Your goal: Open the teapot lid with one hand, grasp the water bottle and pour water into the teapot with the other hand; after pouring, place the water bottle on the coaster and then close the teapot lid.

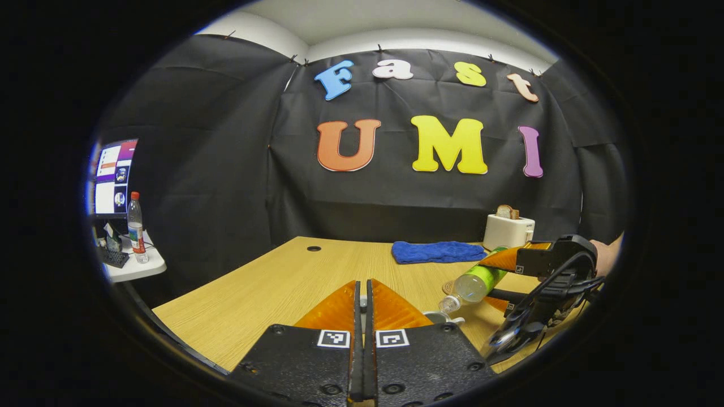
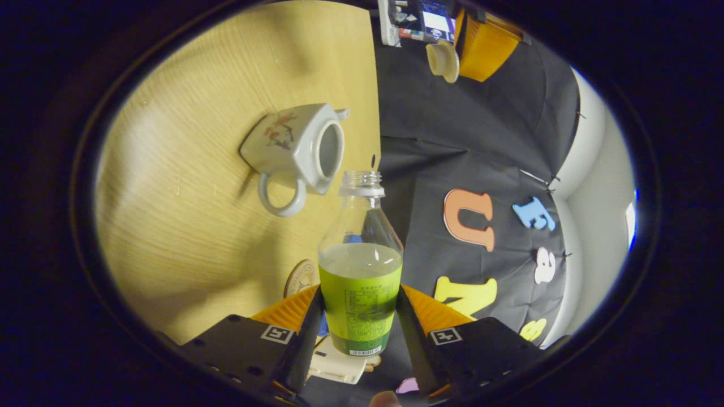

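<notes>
the water bottle (image 2: 361, 271) lies tipped on its side, long axis running neck-first toward the open mouth of the teapot (image 2: 294, 148), just short of it. the right gripper (image 2: 360, 316) clamps its 2 fingers on the labelled body. the left gripper (image 1: 363, 299) is pinched on the lid (image 2: 443, 60), held well aside.

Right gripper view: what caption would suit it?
Tongs tilt an uncapped water bottle toward the lidless teapot.
</notes>
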Tool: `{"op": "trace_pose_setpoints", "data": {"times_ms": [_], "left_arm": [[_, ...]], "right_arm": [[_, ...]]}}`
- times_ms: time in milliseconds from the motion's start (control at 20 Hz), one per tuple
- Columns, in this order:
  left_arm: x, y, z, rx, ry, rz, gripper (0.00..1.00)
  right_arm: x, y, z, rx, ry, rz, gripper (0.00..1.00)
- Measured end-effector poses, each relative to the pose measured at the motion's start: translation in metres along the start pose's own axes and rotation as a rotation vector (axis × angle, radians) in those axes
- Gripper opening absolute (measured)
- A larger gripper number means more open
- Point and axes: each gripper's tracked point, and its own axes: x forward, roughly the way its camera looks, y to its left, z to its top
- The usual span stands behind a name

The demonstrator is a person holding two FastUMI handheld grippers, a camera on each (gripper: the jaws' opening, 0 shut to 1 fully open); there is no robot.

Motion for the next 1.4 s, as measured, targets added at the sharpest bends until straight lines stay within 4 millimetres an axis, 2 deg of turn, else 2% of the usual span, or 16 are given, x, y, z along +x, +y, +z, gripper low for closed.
{"op": "trace_pose_setpoints", "data": {"times_ms": [550, 650, 1400], "left_arm": [[0.0, 0.004, -0.001, -0.003, 0.005, 0.004, 0.02], [-0.001, 0.006, -0.001, -0.004, 0.004, 0.006, 0.02], [-0.004, 0.01, 0.002, -0.016, 0.004, 0.0, 0.02]], "right_arm": [[0.0, -0.018, 0.006, -0.217, -0.028, -0.071, 0.72], [-0.001, -0.026, 0.008, -0.255, -0.032, -0.091, 0.72], [-0.004, -0.043, 0.017, -0.39, -0.041, -0.136, 0.71]]}}
